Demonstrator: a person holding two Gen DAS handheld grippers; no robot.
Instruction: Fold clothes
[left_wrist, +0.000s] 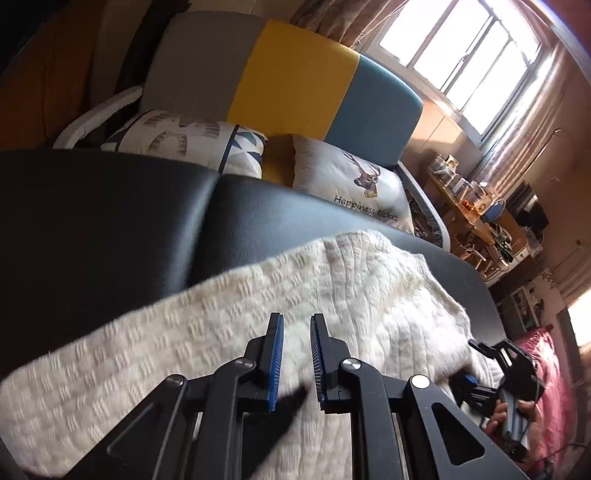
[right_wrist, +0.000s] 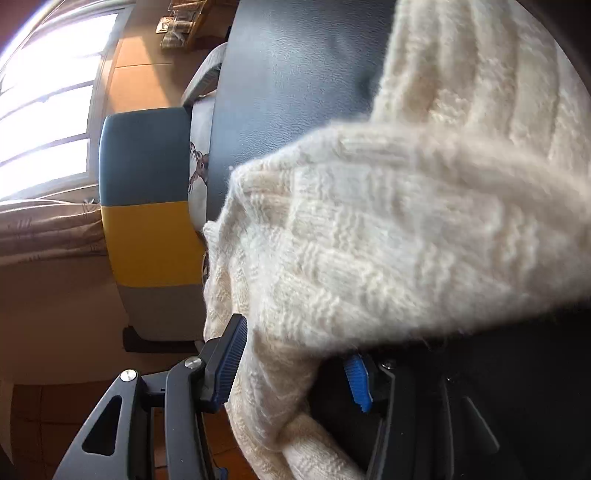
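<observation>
Black padded worktop (left_wrist: 110, 229) before us, seam down middle. Behind it, grey-yellow-blue headboard (left_wrist: 295, 74), patterned pillows, deer cushion (left_wrist: 354, 184); sunlit window (left_wrist: 461, 55) at right, cluttered desk (left_wrist: 476, 218) beneath. Cream knit sweater (left_wrist: 258, 306) spread across worktop's near side. Our left gripper (left_wrist: 296, 354) above sweater, fingers apart, nothing between. Our right gripper (right_wrist: 295, 365) fingers spread with sweater fabric bunched between; whether they grip it, we cannot tell.

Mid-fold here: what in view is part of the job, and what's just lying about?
Job: cream knit sweater; left hand-held gripper, open over it; right hand-held gripper, open, knit between its fingers; black padded surface.

Lying about: deer cushion; patterned cushion; cluttered desk.
</observation>
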